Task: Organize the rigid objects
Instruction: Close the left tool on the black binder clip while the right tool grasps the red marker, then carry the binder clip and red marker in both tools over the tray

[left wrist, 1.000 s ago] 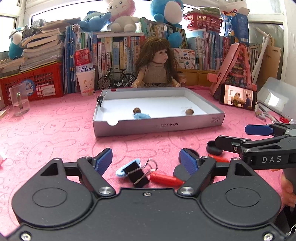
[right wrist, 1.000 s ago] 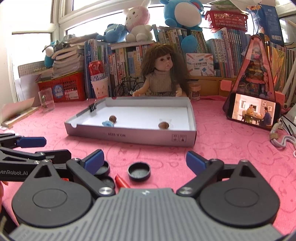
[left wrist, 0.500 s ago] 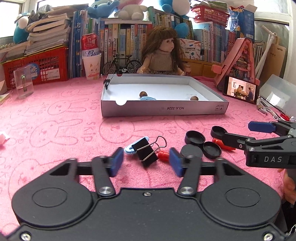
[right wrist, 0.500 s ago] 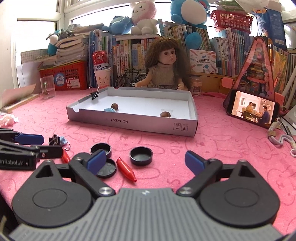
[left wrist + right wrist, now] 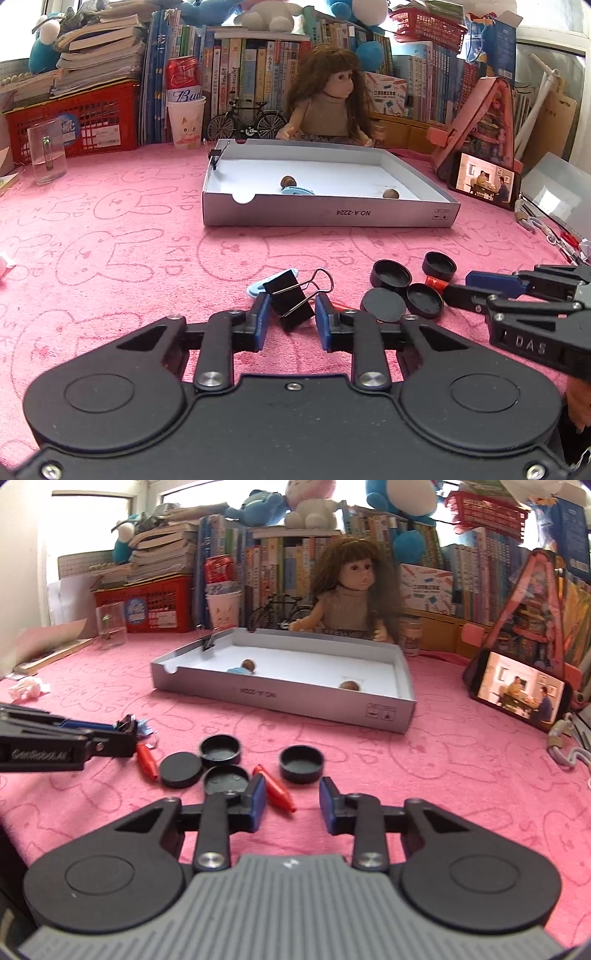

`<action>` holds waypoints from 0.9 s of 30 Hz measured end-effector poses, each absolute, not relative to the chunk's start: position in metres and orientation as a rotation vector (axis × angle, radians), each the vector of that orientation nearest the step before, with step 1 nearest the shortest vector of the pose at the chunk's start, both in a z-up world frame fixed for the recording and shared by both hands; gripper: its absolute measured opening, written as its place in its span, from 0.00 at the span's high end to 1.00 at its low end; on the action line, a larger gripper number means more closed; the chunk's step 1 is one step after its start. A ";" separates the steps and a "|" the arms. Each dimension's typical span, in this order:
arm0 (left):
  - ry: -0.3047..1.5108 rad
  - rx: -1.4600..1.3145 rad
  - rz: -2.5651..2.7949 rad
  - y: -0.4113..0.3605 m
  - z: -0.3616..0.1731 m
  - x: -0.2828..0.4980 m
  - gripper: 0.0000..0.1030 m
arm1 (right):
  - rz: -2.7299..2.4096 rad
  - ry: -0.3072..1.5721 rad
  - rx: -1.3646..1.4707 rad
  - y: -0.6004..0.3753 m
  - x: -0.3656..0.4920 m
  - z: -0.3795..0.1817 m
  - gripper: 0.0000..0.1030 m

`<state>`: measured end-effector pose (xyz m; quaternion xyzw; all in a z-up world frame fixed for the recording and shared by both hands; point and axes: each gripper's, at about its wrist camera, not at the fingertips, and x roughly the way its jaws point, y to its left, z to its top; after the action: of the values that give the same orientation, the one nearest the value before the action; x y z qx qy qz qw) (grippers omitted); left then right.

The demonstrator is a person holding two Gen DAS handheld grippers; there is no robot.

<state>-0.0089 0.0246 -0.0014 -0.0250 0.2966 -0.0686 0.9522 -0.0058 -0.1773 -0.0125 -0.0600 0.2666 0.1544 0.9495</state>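
Closing on the black binder clip [image 5: 293, 301], your left gripper [image 5: 289, 317] has its blue pads hard against the clip's two sides, with the wire handles sticking up past the fingertips. The clip sits on the pink cloth [image 5: 110, 258], and a light blue disc [image 5: 258, 289] peeks out just behind it.

Your right gripper [image 5: 291, 803] is closing too, but its pads touch nothing yet: a red cone [image 5: 275, 789] lies slantwise between them, its tip toward you, nearer the left pad than the right.

Just ahead of that gripper sits a cluster of black caps (four in all). One cap [image 5: 226, 780] lies right beside the left finger, a flat one [image 5: 181, 770] to its left, another [image 5: 220, 748] behind them, and a fourth [image 5: 301, 763] stands apart to the right. A second red cone [image 5: 147, 763] lies beside the flat cap, close to the tip of your left gripper.

Further back the grey tray [image 5: 325, 218] lies on the cloth, well apart from both grippers. Inside it you have two brown nuts, one [image 5: 288, 181] touching a blue disc [image 5: 297, 190] near the middle and one [image 5: 390, 193] toward the right wall. A small black clip [image 5: 214, 155] grips the tray's back left corner. A doll [image 5: 334, 107] sits behind the tray.
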 end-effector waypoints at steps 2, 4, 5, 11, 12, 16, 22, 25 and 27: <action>0.609 -0.051 -0.133 0.025 -0.002 -0.007 0.75 | 0.323 0.548 -0.125 -0.174 -0.005 -0.014 0.68; 0.614 -0.061 -0.128 0.026 -0.002 -0.004 0.75 | 0.328 0.550 -0.122 -0.172 -0.004 -0.015 0.68; 0.616 -0.064 -0.126 0.026 -0.003 -0.004 0.75 | 0.329 0.550 -0.122 -0.172 -0.003 -0.015 0.68; 0.618 -0.073 -0.111 0.024 -0.004 0.003 0.74 | 0.330 0.550 -0.116 -0.170 0.000 -0.015 0.68; 0.617 -0.075 -0.111 0.024 -0.004 0.004 0.74 | 0.329 0.549 -0.112 -0.170 0.001 -0.015 0.67; 0.617 -0.074 -0.111 0.024 -0.004 0.005 0.74 | 0.324 0.548 -0.102 -0.170 0.003 -0.016 0.63; 0.612 -0.080 -0.119 0.022 -0.003 0.007 0.78 | 0.311 0.548 -0.092 -0.169 0.004 -0.015 0.70; 0.602 -0.082 -0.127 0.021 -0.001 0.006 0.78 | 0.309 0.546 -0.088 -0.170 0.004 -0.015 0.76; 0.598 -0.081 -0.132 0.020 0.000 0.006 0.78 | 0.319 0.549 -0.081 -0.171 0.003 -0.015 0.80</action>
<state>0.0056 0.0199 -0.0001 -0.0397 0.2942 -0.0648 0.9527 0.0031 -0.1712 -0.0149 -0.0396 0.2696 0.1569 0.9493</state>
